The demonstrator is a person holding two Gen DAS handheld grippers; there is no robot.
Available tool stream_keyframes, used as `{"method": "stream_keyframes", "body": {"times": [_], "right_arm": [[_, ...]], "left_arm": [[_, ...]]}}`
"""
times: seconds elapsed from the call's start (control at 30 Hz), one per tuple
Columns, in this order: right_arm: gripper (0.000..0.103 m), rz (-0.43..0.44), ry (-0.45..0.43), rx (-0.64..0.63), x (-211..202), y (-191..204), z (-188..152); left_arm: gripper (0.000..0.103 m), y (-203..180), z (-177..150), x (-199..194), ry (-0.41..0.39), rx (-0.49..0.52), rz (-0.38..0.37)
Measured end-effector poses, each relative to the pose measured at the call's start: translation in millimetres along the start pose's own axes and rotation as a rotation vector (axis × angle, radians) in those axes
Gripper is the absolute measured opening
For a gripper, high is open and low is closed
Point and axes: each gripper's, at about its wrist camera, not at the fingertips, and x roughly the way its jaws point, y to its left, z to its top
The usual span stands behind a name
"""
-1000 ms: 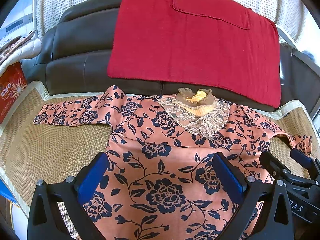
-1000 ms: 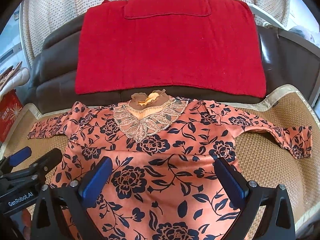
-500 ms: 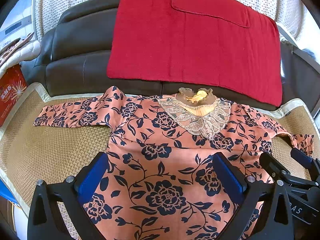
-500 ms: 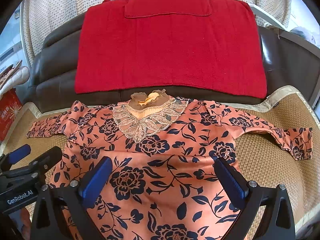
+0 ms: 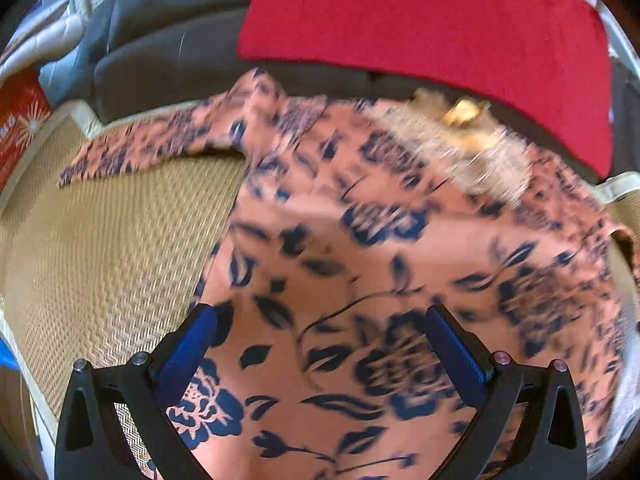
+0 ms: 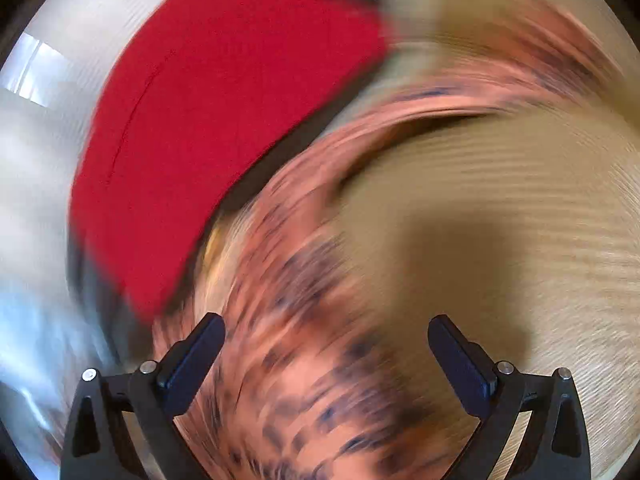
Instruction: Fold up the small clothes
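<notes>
A salmon-pink blouse with dark blue flowers (image 5: 360, 240) lies spread on a woven straw mat (image 5: 120, 240), its lace collar (image 5: 460, 152) toward the sofa and one sleeve (image 5: 152, 152) stretched out left. My left gripper (image 5: 320, 344) hovers open over the blouse's lower left body, with nothing between its blue pads (image 5: 188, 352). The right wrist view is heavily blurred and tilted. In it my right gripper (image 6: 326, 352) is open above the blouse (image 6: 304, 360), whose right sleeve (image 6: 440, 100) arcs across the mat (image 6: 500, 240).
A red cloth (image 5: 420, 20) is draped over a dark leather sofa (image 5: 168, 32) just behind the mat. A red box (image 5: 20, 120) stands at the far left edge. Bare mat lies on either side of the blouse body.
Both grippers have moved fast, blurring the views. The left one moved closer, toward the blouse's left side. The right one swung and rolled toward the right sleeve. Both stay open.
</notes>
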Motion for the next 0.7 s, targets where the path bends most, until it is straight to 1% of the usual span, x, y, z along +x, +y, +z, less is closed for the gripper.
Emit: {"method": "stream_keyframes", "body": {"times": [0.03, 0.07, 0.1, 0.17, 0.2, 0.27, 0.3, 0.33, 0.37, 0.4, 0.43, 0.47, 0.5, 0.53, 0.57, 0.6, 0.63, 0.67, 0.7], "right_arm": [[0.103, 0.039, -0.047, 0.133, -9.1, -35.9, 21.9], [0.102, 0.098, -0.092, 0.271, -14.3, -74.2, 45.4], [0.103, 0.149, -0.103, 0.352, -12.8, -97.5, 61.1], [0.103, 0.249, -0.080, 0.459, 2.6, -128.3, 84.5], [0.103, 0.269, -0.073, 0.490, 10.0, -135.3, 90.2], [0.103, 0.316, -0.071, 0.509, 27.5, -138.6, 101.4], [0.102, 0.306, -0.075, 0.523, 24.8, -141.8, 107.4], [0.101, 0.268, -0.092, 0.560, 22.8, -143.8, 111.6], [0.095, 0.208, -0.143, 0.638, 22.6, -154.3, 109.3], [0.091, 0.162, -0.166, 0.710, 19.0, -160.9, 105.6], [0.087, 0.134, -0.200, 0.784, 19.0, -169.0, 101.1], [0.076, 0.124, -0.213, 0.800, 22.9, -172.8, 104.2], [0.065, 0.061, -0.222, 0.781, 24.1, -177.0, 107.2], [0.030, 0.012, -0.219, 0.761, 26.3, -178.3, 110.9], [0.005, -0.080, -0.188, 0.714, 31.3, -180.2, 115.0], [0.005, -0.172, -0.154, 0.654, 36.2, -179.2, 117.8], [0.005, -0.289, -0.149, 0.518, 36.1, -164.3, 122.4], [0.005, -0.358, -0.167, 0.371, 34.5, -140.3, 125.3], [0.005, -0.392, -0.183, 0.209, 34.1, -109.1, 124.7]], "left_arm": [[0.103, 1.4, -2.4, 2.9, 0.004, -0.001, 0.004], [0.103, 2.6, -4.6, 6.2, 0.009, -0.002, 0.006], [0.103, 3.4, -6.7, 10.0, 0.016, -0.001, 0.009], [0.103, 4.5, -10.3, 15.5, 0.031, 0.001, 0.019], [0.103, 5.1, -12.9, 19.7, 0.043, 0.001, 0.022], [0.103, 6.6, -18.4, 27.7, 0.065, -0.006, 0.021], [0.103, 6.7, -21.7, 28.7, 0.058, 0.004, 0.028], [0.103, 4.6, -24.4, 27.5, 0.046, 0.027, 0.037], [0.103, 5.1, -25.9, 29.0, 0.047, 0.042, 0.039], [0.103, 4.8, -27.7, 28.5, 0.041, 0.052, 0.039], [0.103, 4.8, -29.5, 28.2, 0.034, 0.056, 0.035], [0.103, 4.9, -31.4, 28.2, 0.024, 0.056, 0.031], [0.103, 4.6, -33.4, 27.5, 0.016, 0.059, 0.028], [0.103, 4.5, -35.1, 27.1, 0.013, 0.064, 0.026], [0.103, 5.4, -37.1, 26.3, 0.010, 0.066, 0.021], [0.103, 4.1, -38.9, 25.9, 0.009, 0.068, 0.015], [0.103, 3.9, -39.8, 27.3, 0.005, 0.071, 0.006], [0.103, 5.7, -41.4, 25.9, 0.002, 0.075, 0.003], [0.103, 7.4, -42.3, 27.8, -0.005, 0.079, -0.001]]}}
